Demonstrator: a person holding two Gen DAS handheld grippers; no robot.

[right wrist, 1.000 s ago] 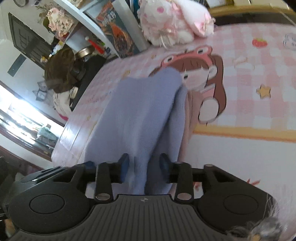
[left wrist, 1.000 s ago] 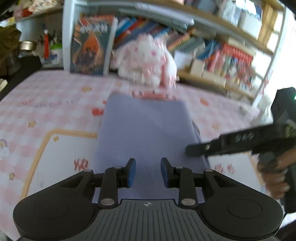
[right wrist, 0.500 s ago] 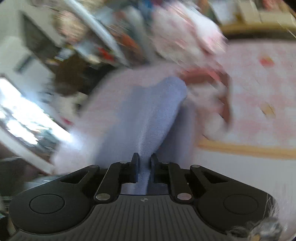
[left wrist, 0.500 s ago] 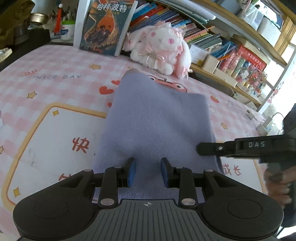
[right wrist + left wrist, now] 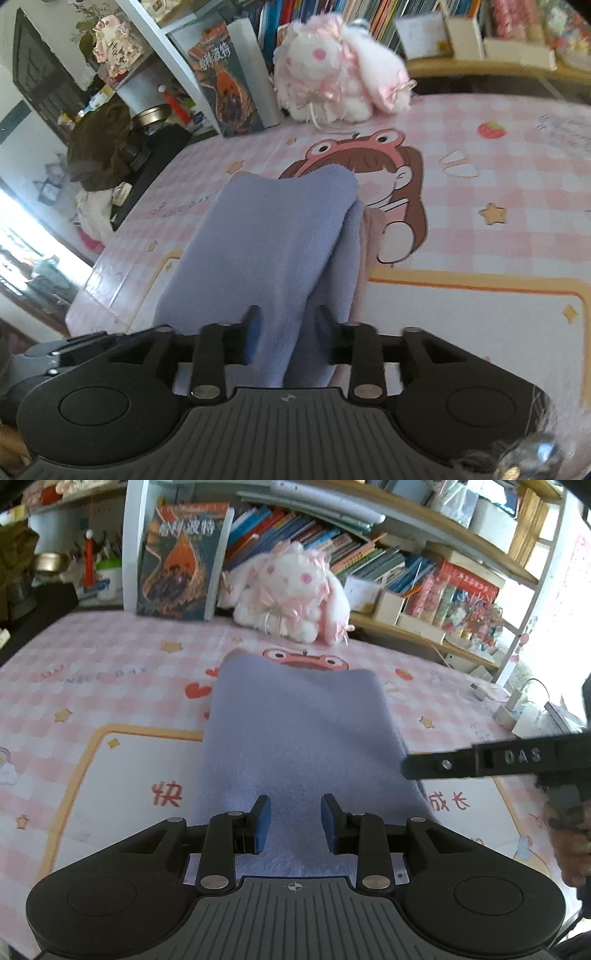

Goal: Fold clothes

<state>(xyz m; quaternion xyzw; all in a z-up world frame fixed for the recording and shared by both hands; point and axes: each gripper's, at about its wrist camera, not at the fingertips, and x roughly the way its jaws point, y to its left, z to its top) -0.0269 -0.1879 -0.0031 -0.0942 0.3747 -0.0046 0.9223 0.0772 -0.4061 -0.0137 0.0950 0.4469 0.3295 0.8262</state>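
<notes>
Folded garment (image 5: 299, 738) lies at centre of the tabletop (image 5: 92, 686), long axis running away from the left hand-held gripper (image 5: 294, 823) at its near end. Right hand-held gripper (image 5: 286, 336) at its right edge. Plush rabbit (image 5: 291, 590) behind the garment's far end; upright book (image 5: 181, 557) left of the rabbit; bookshelf (image 5: 424, 546) behind both.
</notes>
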